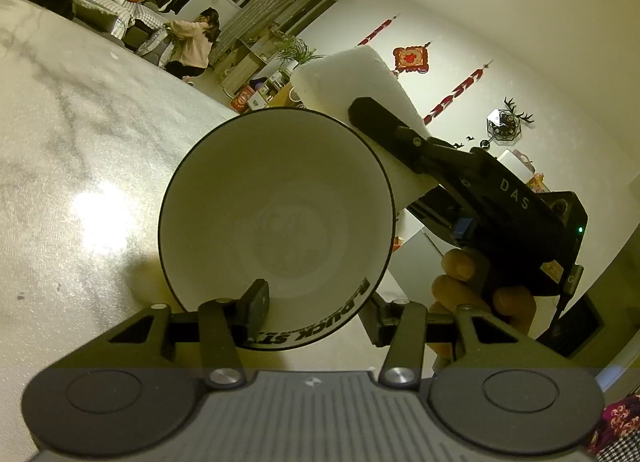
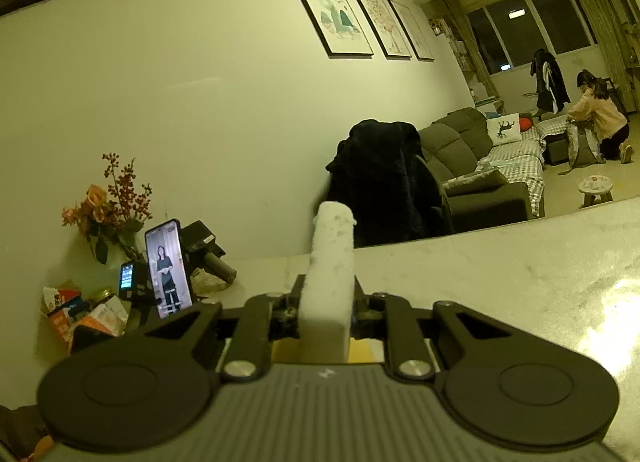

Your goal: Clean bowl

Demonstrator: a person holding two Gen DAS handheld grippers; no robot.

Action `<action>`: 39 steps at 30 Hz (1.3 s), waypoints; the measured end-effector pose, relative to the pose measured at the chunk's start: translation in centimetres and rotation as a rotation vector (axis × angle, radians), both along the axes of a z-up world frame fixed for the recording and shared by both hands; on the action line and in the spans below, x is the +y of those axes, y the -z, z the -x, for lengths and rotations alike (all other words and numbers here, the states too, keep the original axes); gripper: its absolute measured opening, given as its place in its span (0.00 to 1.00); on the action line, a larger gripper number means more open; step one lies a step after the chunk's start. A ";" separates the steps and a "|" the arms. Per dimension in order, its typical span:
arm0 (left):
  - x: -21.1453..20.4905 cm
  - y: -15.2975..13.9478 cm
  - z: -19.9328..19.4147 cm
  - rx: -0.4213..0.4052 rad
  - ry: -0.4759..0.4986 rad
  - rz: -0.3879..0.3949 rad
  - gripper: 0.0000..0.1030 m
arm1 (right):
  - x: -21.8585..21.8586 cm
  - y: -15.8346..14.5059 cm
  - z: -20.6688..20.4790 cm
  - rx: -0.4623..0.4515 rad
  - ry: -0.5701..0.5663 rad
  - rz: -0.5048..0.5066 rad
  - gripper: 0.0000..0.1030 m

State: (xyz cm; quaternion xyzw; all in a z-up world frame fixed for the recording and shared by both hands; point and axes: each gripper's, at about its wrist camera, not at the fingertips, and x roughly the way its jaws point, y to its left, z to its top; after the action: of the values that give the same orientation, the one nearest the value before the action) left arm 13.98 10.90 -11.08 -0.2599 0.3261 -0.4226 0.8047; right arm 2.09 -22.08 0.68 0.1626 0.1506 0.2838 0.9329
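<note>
Left gripper point(image 1: 316, 308) fingers clamp the bowl point(image 1: 276, 222) rim at six o'clock, mouth facing the camera; right gripper point(image 2: 326, 302) pinches the sponge point(image 2: 330, 274), long axis pointing twelve o'clock.

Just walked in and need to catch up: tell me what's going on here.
A person is cleaning a bowl with two handheld grippers. The left gripper grips the bowl by its rim and holds it tilted above the marble table, opening toward the camera. The right gripper is shut on a white sponge, held beside the bowl's upper right rim. The bowl's inside looks clean. Another person kneels by the sofa in the background.
</note>
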 end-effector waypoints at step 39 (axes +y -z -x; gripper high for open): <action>-1.3 0.9 1.0 -0.099 0.171 -0.135 0.39 | -2.1 -1.2 -0.5 0.064 -0.009 0.074 0.19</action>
State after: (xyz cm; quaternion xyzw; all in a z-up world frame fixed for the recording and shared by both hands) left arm 13.00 9.63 -11.98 -0.1552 0.3346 -0.4791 0.7965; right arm 2.55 -24.18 1.91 0.1363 0.1917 0.2770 0.9316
